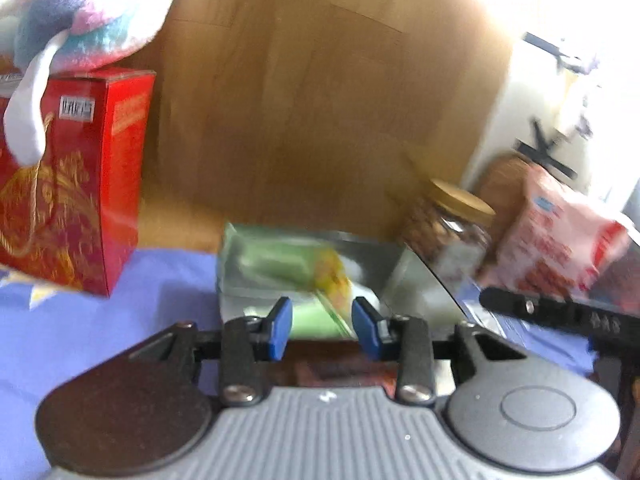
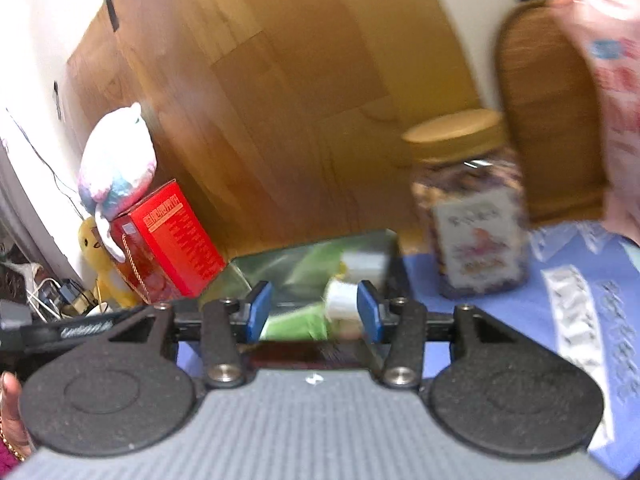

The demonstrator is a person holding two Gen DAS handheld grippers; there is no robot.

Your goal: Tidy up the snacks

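Observation:
A clear, shiny box (image 1: 372, 260) (image 2: 368, 240) stands on the blue cloth, and a green snack packet (image 1: 316, 276) (image 2: 296, 324) lies in it. My left gripper (image 1: 322, 326) sits at the box's near edge, blue pads apart, with the packet showing in the gap and no pad seen pressing on it. My right gripper (image 2: 314, 312) faces the same box with its pads set wider; the green packet and a white piece (image 2: 340, 296) lie between and beyond them, untouched. Both views are blurred.
A red gift box (image 1: 68, 184) (image 2: 168, 240) with a pastel plush toy (image 1: 80, 12) (image 2: 116, 168) on top stands at the left. A gold-lidded jar (image 1: 452, 232) (image 2: 476, 232) and a pink-white snack bag (image 1: 556, 236) (image 2: 616, 100) stand at the right. Behind the jar is a wicker piece (image 2: 548, 120).

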